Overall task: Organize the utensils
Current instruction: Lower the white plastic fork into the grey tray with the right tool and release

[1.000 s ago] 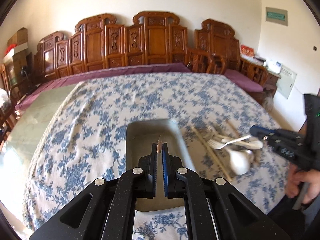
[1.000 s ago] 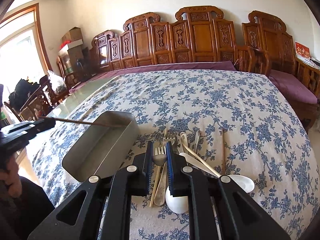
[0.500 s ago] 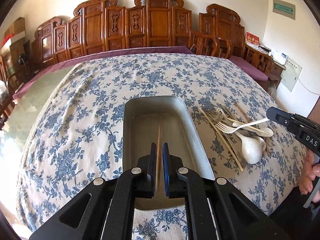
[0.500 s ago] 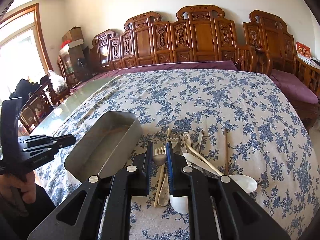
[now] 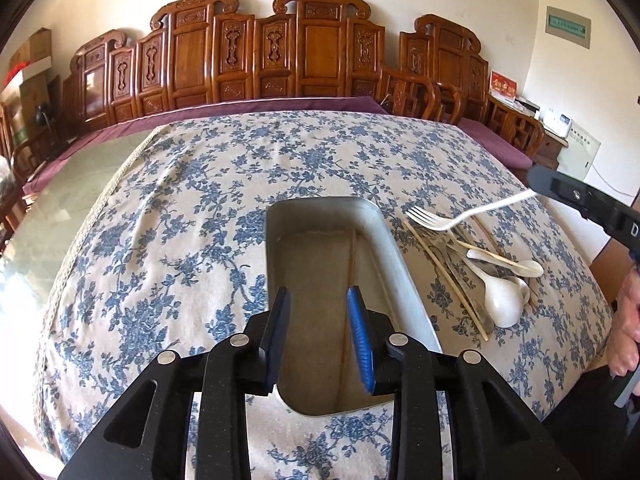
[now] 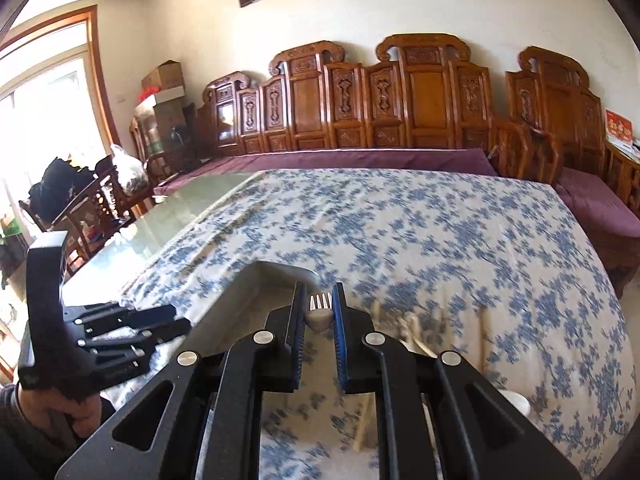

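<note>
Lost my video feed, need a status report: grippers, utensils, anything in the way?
Left gripper jaws opening, nothing between them; chopstick lies in the tray. Right gripper shut on white fork, lifted. Path to tray clear.

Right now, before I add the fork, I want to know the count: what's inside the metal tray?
One wooden chopstick lies lengthwise along the floor of the metal tray. The left gripper, jaws opening and empty, covers the tray's near end, so anything there is hidden.
</note>
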### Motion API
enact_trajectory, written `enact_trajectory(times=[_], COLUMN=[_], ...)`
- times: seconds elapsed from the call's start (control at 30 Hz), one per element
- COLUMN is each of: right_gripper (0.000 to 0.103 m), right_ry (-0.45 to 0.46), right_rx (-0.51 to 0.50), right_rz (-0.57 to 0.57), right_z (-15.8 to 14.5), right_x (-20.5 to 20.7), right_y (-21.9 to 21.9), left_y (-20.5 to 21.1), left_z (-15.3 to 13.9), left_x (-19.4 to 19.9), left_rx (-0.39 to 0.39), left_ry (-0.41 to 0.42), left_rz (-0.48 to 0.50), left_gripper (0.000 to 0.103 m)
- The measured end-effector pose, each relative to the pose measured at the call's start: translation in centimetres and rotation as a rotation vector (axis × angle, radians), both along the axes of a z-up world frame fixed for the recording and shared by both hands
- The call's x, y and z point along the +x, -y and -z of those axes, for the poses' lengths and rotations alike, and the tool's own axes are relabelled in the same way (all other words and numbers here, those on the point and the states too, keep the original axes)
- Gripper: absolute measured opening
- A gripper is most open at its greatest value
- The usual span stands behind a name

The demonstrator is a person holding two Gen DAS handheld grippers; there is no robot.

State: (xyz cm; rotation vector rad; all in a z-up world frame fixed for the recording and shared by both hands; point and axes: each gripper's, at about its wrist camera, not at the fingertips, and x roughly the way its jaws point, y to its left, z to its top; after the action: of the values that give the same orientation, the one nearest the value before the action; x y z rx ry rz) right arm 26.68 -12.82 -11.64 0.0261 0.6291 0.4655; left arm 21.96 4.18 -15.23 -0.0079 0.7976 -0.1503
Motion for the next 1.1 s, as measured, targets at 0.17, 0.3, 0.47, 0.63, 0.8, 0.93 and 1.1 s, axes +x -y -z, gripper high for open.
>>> enact_trajectory(times=[0.17, 0.3, 0.47, 0.63, 0.8, 0.93, 1.1], right_gripper=[0.014, 0.014, 0.014, 0.015, 0.015, 0.015, 0.015], right_ry=[-0.010, -0.033, -0.048, -0.076, -0.120, -0.159, -0.207], right_rx=[-0.030, -0.065, -0.110, -0.156, -0.162, -0.151, -0.134], right_rz=[-0.041, -0.048, -0.047, -0.040, -0.041, -0.059, -0.101], right_z=[1.0, 2.7, 4.7, 6.4, 7.6, 8.2, 8.6], right_x=[1.4, 3.2, 4.7, 5.1, 4.5, 3.8, 3.0], right_y=[-4.0, -6.7, -8.8, -9.9, -9.8, -9.9, -10.4], left_y=[-1.3, -2.1, -2.8, -3.0, -3.1, -3.1, -3.3], left_z=[0.0, 0.2, 0.4, 0.5, 0.5, 0.3, 0.3], left_x=[0.0, 0.2, 0.4, 0.4, 0.4, 0.5, 0.4], left_rx=[-0.004, -0.005, -0.011, -0.011, -0.012, -0.014, -0.017], left_ry=[-0.009, -0.019, -0.028, -0.031, -0.029, -0.027, -0.024], left_rz=[-0.018, -0.035, -0.052, -0.056, -0.057, -0.061, -0.067], left_gripper=[0.029, 0.029, 0.029, 0.029, 0.029, 0.029, 0.029])
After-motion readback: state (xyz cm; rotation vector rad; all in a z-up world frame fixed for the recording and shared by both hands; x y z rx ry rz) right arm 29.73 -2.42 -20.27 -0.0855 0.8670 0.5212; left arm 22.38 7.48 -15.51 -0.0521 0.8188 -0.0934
